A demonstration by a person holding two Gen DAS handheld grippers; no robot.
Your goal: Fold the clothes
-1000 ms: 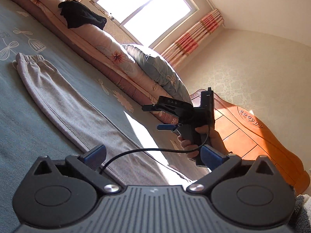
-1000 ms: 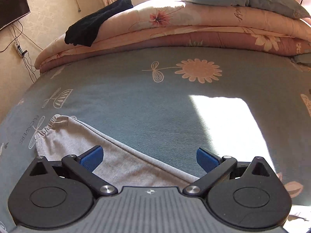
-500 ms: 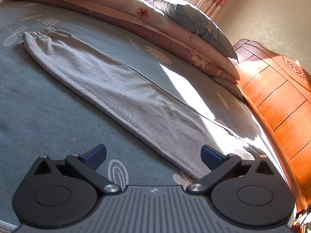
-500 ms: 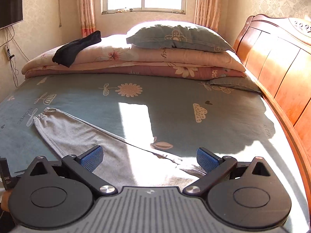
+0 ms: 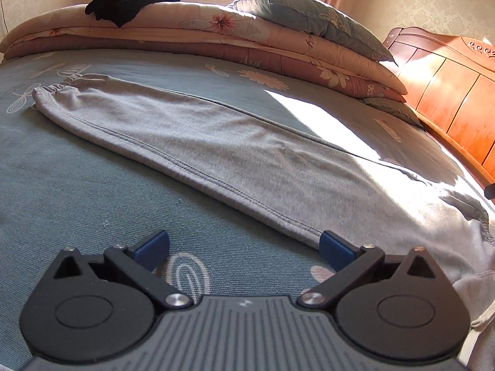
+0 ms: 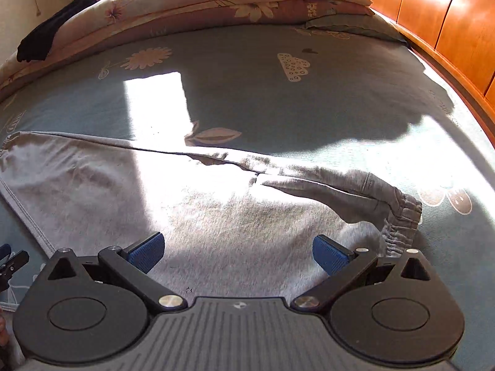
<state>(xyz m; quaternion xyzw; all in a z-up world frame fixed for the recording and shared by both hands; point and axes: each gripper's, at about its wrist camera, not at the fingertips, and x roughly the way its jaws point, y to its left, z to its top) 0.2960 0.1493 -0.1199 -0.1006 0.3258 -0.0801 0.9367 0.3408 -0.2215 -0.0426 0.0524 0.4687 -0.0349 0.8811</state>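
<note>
Grey sweatpants lie flat on the bed, folded lengthwise, leg cuffs at the far left and waist at the near right. My left gripper hovers open just short of the pants' near seam edge, nothing between its blue pads. In the right wrist view the same grey sweatpants fill the foreground, their elastic waistband bunched at the right. My right gripper stands open over the hip area, nothing held.
The blue-grey flowered bedsheet covers the bed. Folded quilts and a pillow are stacked at the far side, a black garment on top. A wooden headboard runs along the right. Part of the left gripper shows at left.
Both grippers have swung down and closer to the bed. The left view now faces along the pants; the right has dropped over the waist end. Both stay open.
</note>
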